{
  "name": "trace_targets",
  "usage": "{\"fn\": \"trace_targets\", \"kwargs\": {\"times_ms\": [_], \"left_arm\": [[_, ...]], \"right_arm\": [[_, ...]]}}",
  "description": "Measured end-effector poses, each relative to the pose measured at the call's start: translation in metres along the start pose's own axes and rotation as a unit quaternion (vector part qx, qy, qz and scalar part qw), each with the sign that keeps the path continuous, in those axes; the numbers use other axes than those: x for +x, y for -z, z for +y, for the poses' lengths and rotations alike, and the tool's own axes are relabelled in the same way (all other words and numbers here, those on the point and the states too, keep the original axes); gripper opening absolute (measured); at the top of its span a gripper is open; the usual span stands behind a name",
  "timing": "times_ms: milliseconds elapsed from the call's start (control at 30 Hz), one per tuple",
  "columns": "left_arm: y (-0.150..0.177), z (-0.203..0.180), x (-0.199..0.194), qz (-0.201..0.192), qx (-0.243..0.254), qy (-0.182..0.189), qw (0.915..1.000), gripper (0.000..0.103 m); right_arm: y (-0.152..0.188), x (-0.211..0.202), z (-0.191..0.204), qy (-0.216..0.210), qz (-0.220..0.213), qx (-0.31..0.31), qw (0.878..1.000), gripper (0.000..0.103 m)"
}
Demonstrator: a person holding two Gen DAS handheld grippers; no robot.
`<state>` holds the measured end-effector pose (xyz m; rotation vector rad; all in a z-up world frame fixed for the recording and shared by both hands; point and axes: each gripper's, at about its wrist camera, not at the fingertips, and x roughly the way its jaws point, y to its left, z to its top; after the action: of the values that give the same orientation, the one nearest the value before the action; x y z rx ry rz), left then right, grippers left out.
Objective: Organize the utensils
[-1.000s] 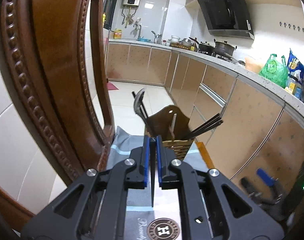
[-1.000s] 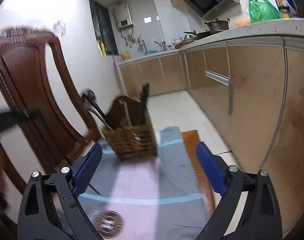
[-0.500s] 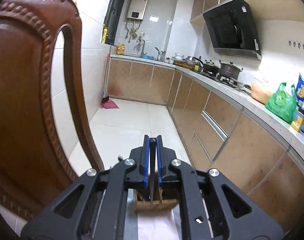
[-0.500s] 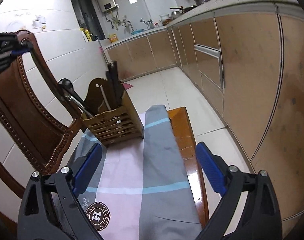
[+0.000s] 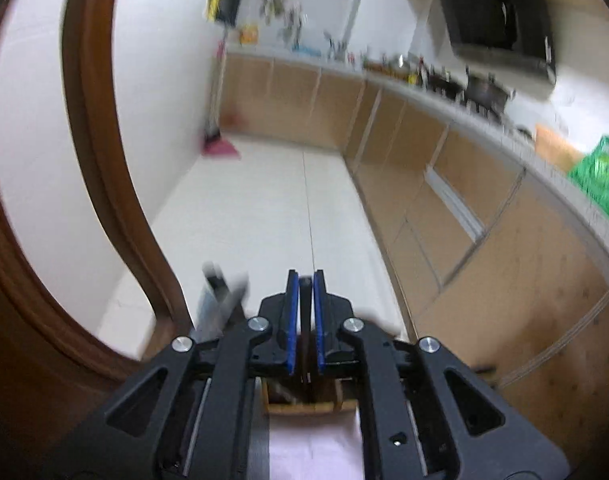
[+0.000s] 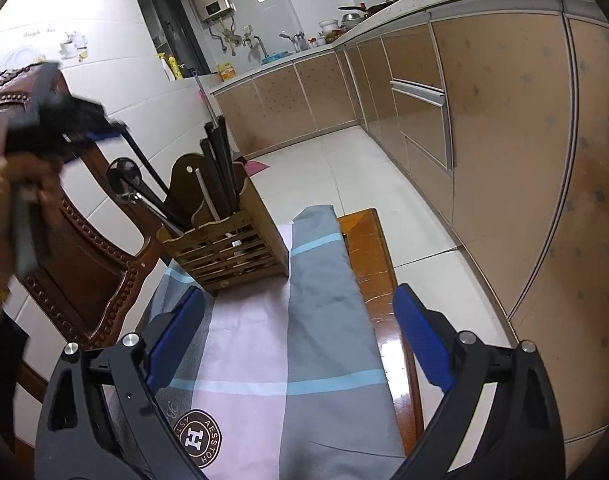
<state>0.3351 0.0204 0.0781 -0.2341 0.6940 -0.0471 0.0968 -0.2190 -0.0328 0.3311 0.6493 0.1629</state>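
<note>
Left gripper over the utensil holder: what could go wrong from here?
The left gripper has just been opening its jaws with a dark stick between them, slanting toward the wooden holder; it could fall outside. The holder stands on a cloth; a knock might shift it.

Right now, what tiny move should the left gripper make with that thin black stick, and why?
Probably open a little wider. On the left gripper the jaws have just been opening, the thin black stick sits between its blue pads, and its lower end seems to reach into the slatted wooden holder, so letting go should drop it in.
</note>
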Motion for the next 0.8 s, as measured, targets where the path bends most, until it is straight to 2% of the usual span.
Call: {"fn": "trace_targets", "kwargs": {"times_ms": [33,100,133,300,433,600,700,800], "left_arm": [[0.010,0.003,0.005,0.008,0.002,-0.006,1.0000,0.040],[0.038,0.007,0.002,0.007,0.007,-0.017,0.9998,0.075],[0.051,0.009,-0.004,0.002,0.010,-0.017,0.9998,0.080],[0.129,0.004,-0.039,0.017,0.056,-0.025,0.9980,0.090],[0.190,0.007,-0.075,0.024,0.066,-0.040,0.9967,0.093],[0.228,0.006,-0.116,0.007,0.049,-0.055,0.9973,0.099],[0.238,0.009,-0.119,0.002,0.056,-0.072,0.9958,0.099],[0.239,0.011,-0.118,0.005,0.058,-0.071,0.9958,0.099]], "right_arm": [[0.001,0.001,0.002,-0.002,0.002,-0.003,1.000,0.093],[0.000,0.001,0.005,-0.002,0.003,-0.009,1.000,0.093],[0.000,0.001,0.007,-0.002,0.003,-0.011,1.000,0.093],[0.003,0.004,0.011,-0.002,0.016,-0.020,1.000,0.093],[0.007,0.001,0.020,0.005,0.014,-0.035,0.999,0.093],[0.014,-0.008,0.038,0.009,0.007,-0.063,0.998,0.093],[0.022,-0.017,0.051,0.010,-0.004,-0.085,0.996,0.093],[0.033,-0.023,0.060,0.019,-0.016,-0.115,0.993,0.096]]}}
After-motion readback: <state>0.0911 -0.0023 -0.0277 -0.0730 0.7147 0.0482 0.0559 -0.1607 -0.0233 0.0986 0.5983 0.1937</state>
